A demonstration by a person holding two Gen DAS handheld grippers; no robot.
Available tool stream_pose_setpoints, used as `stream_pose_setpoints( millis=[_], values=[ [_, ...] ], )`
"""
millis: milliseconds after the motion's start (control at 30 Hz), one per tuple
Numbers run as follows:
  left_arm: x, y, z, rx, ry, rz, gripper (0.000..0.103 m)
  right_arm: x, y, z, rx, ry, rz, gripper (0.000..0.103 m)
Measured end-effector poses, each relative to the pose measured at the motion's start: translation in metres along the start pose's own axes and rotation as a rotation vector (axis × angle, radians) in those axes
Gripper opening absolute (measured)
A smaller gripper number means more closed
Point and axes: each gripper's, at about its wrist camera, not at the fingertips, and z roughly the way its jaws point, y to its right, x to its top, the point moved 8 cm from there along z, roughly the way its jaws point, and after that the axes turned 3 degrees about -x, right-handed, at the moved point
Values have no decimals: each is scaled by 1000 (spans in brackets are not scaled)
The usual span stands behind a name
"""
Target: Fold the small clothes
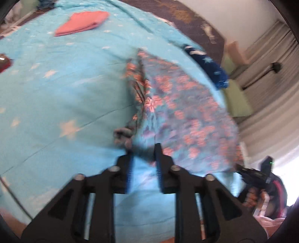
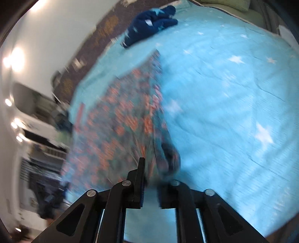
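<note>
Floral garment (image 1: 177, 104), blue w/ pink-orange print, lifted partly off light-blue star-print bedspread (image 1: 56, 89); stretched between both grippers, far end trailing on bedspread. Heavy motion blur in both views.

Left gripper (image 1: 143, 151): jaws part open, narrow gap. Garment's near corner bunched betw. fingertips; blur hides pad contact, so firm grip vs. loose can't be confirmed. Blue ribbed pads visible on inner faces.

Right gripper (image 2: 151, 168): jaws nearly closed. Garment edge draped over and betw. fingers; right finger mostly hidden under cloth. Appears pinched, cloth hanging from tips.

In left wrist view, right-hand unit seen at lower right w/ person's hand (image 1: 254, 198) on grip.

Other items on bedspread:
- Pink folded cloth (image 1: 82, 22), far left, well apart from garment.
- Dark-blue star-print garment (image 2: 151, 24), crumpled, near headboard edge, beyond floral piece, not touching.
- Brown patterned headboard (image 1: 186, 15) behind bed.
- Curtains (image 1: 271, 61) at right of left wrist view.
</note>
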Motion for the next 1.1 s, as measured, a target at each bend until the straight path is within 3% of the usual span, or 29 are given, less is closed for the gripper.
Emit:
stream_pose_setpoints(
  millis=[33,100,133,200,300,433,467,533,567,733,767,800,833,900,967,1000,1067,1100],
  values=[
    [-2,-10,-3,54,8,-9,42,-3,6,0,-33,-15,-3,23],
    [6,-16,-15,94,58,-13,44,-1,12,-9,-35,-15,13,27],
    [12,-16,-24,110,100,4,44,3,15,-15,-52,-6,18,34],
    [27,-10,-38,119,185,44,47,21,21,-34,-86,79,18,44],
    [59,7,-41,90,263,89,53,51,19,-47,-106,164,-12,48],
    [64,16,-3,83,146,98,53,78,8,-34,-87,181,4,50],
    [57,16,5,84,103,105,51,79,4,-30,-68,173,11,50],
    [41,14,17,75,52,129,14,77,-3,-22,-30,150,-4,50],
    [36,13,16,79,51,133,8,75,-7,-18,-27,142,-24,50],
    [31,4,-20,83,127,110,1,68,1,-3,-85,117,-9,51],
    [31,0,-26,109,130,123,0,68,3,-1,-80,109,12,51],
    [31,-12,-32,195,145,151,0,69,6,0,-71,106,28,51],
    [32,-18,-29,215,137,147,0,69,7,1,-66,107,30,51],
    [28,-39,-24,202,108,66,0,68,6,3,-69,110,18,51],
    [30,-38,-28,150,135,39,0,67,8,5,-83,104,15,51],
    [34,-32,-31,127,153,49,2,67,10,6,-92,102,18,51],
    [43,-13,-36,57,177,88,27,70,11,5,-99,106,16,51],
    [48,2,-35,9,186,111,54,72,10,4,-106,112,6,51]
  ],
)
